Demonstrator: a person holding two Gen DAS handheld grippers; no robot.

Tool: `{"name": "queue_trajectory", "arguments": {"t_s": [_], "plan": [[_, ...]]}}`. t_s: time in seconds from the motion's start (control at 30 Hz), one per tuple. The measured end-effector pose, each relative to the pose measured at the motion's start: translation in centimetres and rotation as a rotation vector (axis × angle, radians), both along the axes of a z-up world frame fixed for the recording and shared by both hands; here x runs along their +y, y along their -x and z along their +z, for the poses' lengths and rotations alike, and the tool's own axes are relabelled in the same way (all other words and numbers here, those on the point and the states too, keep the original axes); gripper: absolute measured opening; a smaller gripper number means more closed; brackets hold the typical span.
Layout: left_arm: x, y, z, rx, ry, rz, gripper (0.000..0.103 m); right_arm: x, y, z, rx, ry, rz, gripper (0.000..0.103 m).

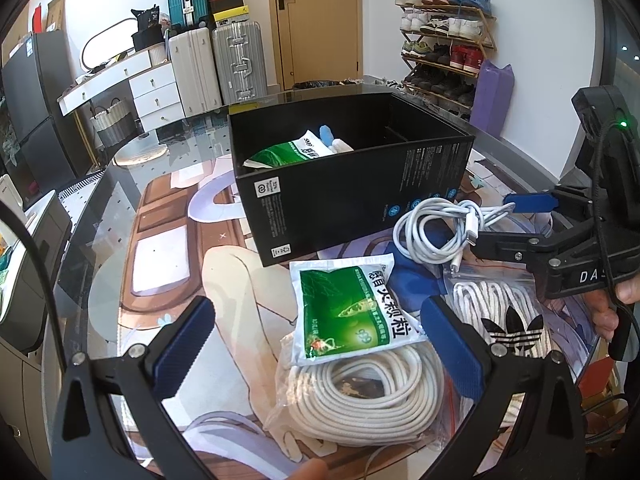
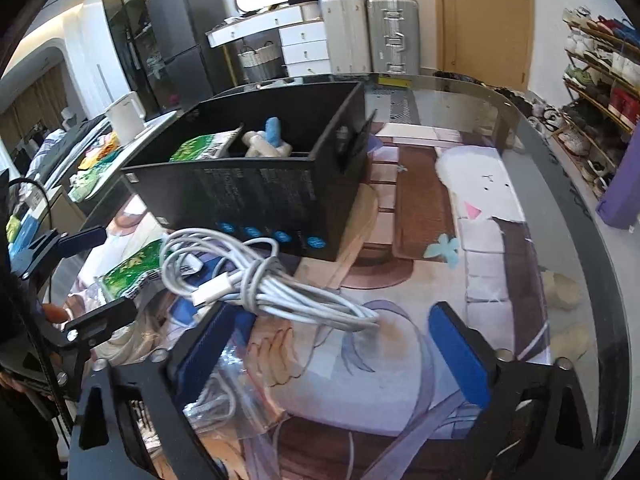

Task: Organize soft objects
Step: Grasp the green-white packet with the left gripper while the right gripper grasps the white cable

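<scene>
The job looks partly done, going by what sits inside the black box (image 1: 352,184) against what lies outside it. Taking the left wrist view from left to right: the left gripper (image 1: 316,344) stands wide open and holds nothing, its blue pads either side of a green packet (image 1: 352,312) that lies on top of a bagged coil of white rope (image 1: 360,396) at about 6 o'clock from the box. At 5 o'clock from the box sits a bag of white laces (image 1: 500,304), and at 4 o'clock a bundle of white charging cable (image 1: 436,224) — all four not yet put away. Inside the box, a second green packet (image 1: 288,152) fills the left compartment and a small blue and cream soft toy (image 2: 268,140) the middle one; the right compartment looks empty, though its floor is hidden. The right gripper (image 2: 336,344) is also open with nothing pinched — the cable's end lies between its jaws, so I judge that bundle goes next.
</scene>
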State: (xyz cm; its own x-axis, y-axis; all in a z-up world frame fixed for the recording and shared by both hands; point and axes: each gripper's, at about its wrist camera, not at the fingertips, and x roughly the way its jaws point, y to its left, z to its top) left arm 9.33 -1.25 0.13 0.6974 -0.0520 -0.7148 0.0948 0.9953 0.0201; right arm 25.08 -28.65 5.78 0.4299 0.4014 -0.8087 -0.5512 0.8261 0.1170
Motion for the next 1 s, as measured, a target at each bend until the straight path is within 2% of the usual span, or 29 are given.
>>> {"name": "queue_trajectory", "arguments": {"t_s": [0.1, 0.53, 1.0], "plan": [[0.0, 0.0, 0.0, 0.0, 0.0, 0.0, 0.103, 0.2, 0.2, -0.1, 0.008, -0.004, 0.031, 0.065], [0.0, 0.0, 0.0, 0.001, 0.001, 0.002, 0.103, -0.2, 0.9, 0.1, -0.022, -0.002, 0.066, 0.064], [0.1, -0.1, 0.0, 0.003, 0.008, 0.001, 0.103, -2.8, 0.9, 0.9, -0.013, -0.074, 0.047, 0.063]]}}
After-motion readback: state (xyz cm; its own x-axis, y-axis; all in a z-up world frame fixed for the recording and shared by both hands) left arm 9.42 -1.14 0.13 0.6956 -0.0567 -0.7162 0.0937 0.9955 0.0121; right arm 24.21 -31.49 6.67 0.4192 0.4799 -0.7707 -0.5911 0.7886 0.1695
